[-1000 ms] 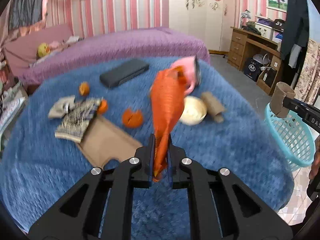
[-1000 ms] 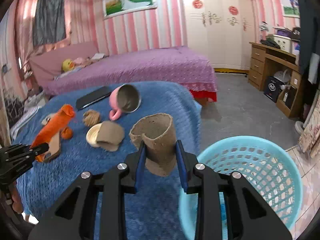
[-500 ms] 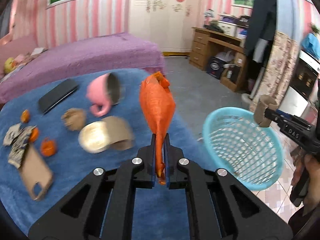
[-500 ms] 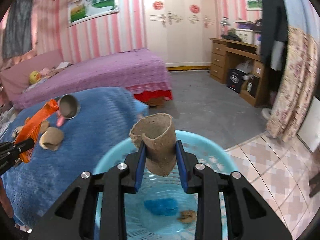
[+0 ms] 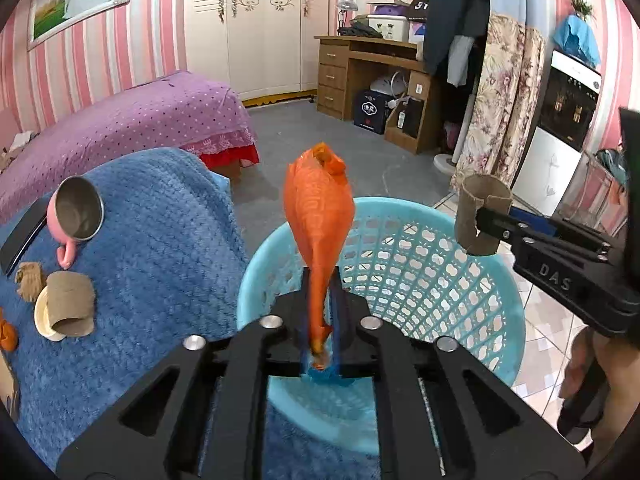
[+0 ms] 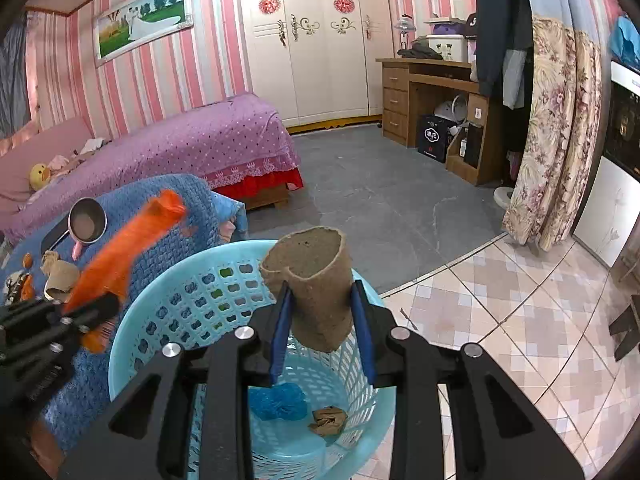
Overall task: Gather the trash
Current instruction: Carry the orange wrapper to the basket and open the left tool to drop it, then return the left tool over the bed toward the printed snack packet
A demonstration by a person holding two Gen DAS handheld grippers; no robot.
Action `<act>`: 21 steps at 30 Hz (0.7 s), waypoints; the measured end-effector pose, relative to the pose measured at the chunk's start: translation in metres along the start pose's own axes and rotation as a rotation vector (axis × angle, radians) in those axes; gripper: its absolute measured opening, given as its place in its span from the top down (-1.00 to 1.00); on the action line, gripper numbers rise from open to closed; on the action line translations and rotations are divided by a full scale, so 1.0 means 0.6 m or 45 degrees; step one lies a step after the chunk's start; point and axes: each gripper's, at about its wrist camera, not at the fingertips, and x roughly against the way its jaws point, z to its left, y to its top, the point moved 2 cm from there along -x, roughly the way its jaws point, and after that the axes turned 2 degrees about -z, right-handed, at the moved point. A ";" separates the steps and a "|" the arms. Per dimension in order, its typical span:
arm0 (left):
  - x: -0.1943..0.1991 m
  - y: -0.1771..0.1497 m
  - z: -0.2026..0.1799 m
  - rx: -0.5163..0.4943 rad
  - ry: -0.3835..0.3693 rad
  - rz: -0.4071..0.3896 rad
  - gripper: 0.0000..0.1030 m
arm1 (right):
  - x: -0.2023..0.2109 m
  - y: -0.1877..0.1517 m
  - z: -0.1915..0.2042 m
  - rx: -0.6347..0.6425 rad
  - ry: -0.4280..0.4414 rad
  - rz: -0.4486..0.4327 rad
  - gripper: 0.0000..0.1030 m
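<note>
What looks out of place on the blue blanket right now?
The pink mug lies tipped on its side, mouth facing the camera. Beside it a cardboard tube also lies on its side against a white lid. I see no spill.

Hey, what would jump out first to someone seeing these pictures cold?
Probably the bright orange wrapper, pinched upright in the left claw over the turquoise basket. Next, the brown cardboard tube clamped in the right claw above that same basket, with the blue blanket to the left.
</note>
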 end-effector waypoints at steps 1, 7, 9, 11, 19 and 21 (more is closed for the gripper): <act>-0.003 -0.001 -0.001 -0.001 0.001 0.004 0.15 | 0.000 0.000 -0.001 0.000 0.002 0.000 0.42; 0.005 -0.004 0.047 0.019 0.134 -0.019 -0.56 | -0.002 -0.004 -0.011 -0.016 -0.002 0.005 0.42; 0.013 -0.002 0.077 0.066 0.179 -0.038 -0.67 | -0.002 -0.004 -0.010 -0.016 -0.003 0.005 0.42; 0.021 0.000 0.106 0.099 0.225 -0.052 -0.69 | -0.003 -0.005 -0.009 -0.012 0.007 0.008 0.42; 0.075 0.003 0.186 0.176 0.326 -0.101 -0.82 | 0.004 -0.001 0.024 0.017 -0.027 -0.013 -0.01; 0.089 0.002 0.201 0.184 0.342 -0.107 -0.83 | 0.012 0.004 0.038 0.025 -0.041 -0.040 -0.33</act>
